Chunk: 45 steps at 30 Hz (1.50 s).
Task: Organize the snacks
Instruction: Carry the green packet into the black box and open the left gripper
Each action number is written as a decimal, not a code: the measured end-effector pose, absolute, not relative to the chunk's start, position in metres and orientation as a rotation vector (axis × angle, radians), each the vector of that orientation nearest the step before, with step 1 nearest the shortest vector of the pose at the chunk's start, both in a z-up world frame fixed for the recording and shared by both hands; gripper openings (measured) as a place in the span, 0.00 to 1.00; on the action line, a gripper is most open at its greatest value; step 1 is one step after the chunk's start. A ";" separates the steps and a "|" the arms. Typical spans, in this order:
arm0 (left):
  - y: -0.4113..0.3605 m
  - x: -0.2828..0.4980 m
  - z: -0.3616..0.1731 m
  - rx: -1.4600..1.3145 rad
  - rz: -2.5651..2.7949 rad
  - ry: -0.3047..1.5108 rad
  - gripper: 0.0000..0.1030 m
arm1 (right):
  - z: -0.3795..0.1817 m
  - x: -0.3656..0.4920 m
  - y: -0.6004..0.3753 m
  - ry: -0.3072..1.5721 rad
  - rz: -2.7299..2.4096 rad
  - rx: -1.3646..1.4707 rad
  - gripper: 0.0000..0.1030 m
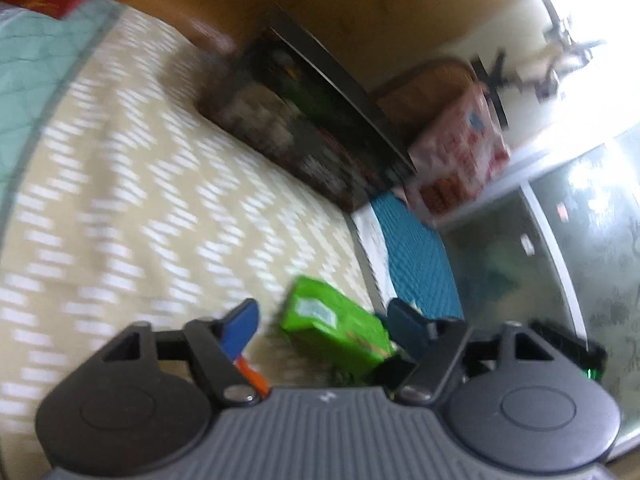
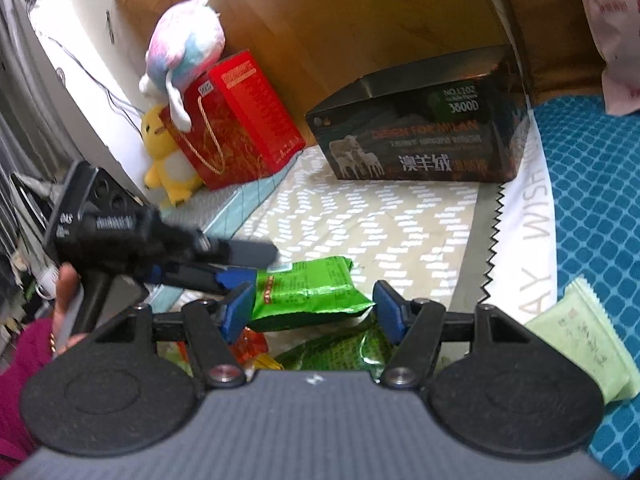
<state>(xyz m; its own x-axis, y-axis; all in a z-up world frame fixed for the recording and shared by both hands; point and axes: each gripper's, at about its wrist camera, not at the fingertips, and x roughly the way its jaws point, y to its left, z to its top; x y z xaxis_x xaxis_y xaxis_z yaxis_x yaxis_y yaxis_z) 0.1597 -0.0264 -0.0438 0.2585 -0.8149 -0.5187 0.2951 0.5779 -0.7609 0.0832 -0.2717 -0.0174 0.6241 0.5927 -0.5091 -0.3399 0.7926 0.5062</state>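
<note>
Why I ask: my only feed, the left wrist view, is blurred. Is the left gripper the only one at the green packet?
Observer: No. The right gripper straddles the green packet too.
Operator: Any other snacks nearby?
Observer: Yes. A pale green sachet lies on the blue quilted mat, to the right of that gripper.
</note>
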 end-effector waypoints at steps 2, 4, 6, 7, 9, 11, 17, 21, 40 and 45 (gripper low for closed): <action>-0.040 0.159 -0.046 -0.579 -0.840 1.078 0.55 | -0.019 0.081 -0.268 0.712 0.552 0.362 0.65; -0.046 0.159 -0.045 -0.564 -0.822 1.077 0.42 | -0.017 0.077 -0.266 0.699 0.542 0.331 0.65; -0.047 0.161 -0.043 -0.595 -0.839 1.075 0.36 | -0.013 0.077 -0.267 0.674 0.534 0.318 0.65; -0.048 0.162 -0.038 -0.597 -0.843 1.066 0.36 | -0.009 0.079 -0.268 0.658 0.532 0.314 0.65; -0.052 0.166 -0.024 -0.578 -0.860 1.030 0.35 | 0.003 0.087 -0.269 0.612 0.529 0.297 0.65; -0.056 0.175 -0.002 -0.550 -0.871 0.984 0.34 | 0.019 0.096 -0.269 0.554 0.515 0.255 0.65; -0.086 0.230 0.056 -0.452 -0.862 0.863 0.37 | 0.051 0.156 -0.275 0.441 0.418 0.140 0.65; -0.109 0.269 0.056 -0.405 -0.754 0.840 0.55 | 0.040 0.200 -0.280 0.447 0.311 0.063 0.70; -0.082 0.257 0.018 -0.273 -0.425 0.807 0.68 | -0.002 0.199 -0.327 0.583 0.286 0.430 0.73; -0.065 0.230 0.022 -0.298 -0.413 0.784 0.72 | 0.002 0.185 -0.334 0.609 0.346 0.466 0.73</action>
<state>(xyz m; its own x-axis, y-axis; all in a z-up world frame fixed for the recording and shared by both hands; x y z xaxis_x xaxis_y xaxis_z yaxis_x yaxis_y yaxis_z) 0.2304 -0.0645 0.0225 0.6354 -0.4641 -0.6171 0.2469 0.8794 -0.4070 0.1853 -0.3335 0.0022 0.7686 0.4405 -0.4638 -0.1728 0.8411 0.5125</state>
